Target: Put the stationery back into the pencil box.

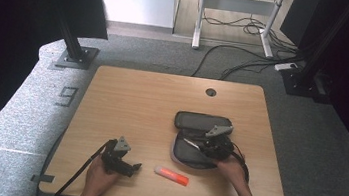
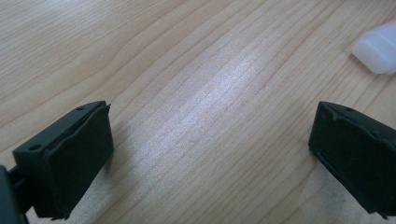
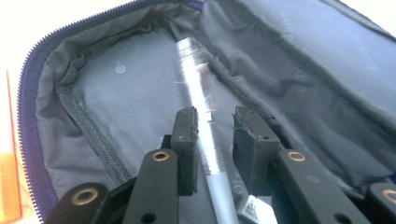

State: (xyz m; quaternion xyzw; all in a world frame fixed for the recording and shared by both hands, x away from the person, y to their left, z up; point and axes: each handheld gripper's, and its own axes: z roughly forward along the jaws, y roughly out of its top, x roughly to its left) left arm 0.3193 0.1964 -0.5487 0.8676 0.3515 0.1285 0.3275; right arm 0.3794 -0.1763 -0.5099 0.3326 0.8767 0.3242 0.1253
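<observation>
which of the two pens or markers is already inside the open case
The silver pen, lying in the open grey pencil case between the right gripper's fingers. The white and orange marker lies outside on the table.

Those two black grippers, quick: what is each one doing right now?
Left gripper: open, jaws wide over the bare wooden table, holding nothing.
Right gripper: open inside the grey zipped fabric pencil case, jaws loosely around a silver pen.

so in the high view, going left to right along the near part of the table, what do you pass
left gripper → orange and white tube → open grey pencil case, with the right gripper reaching into it
</observation>
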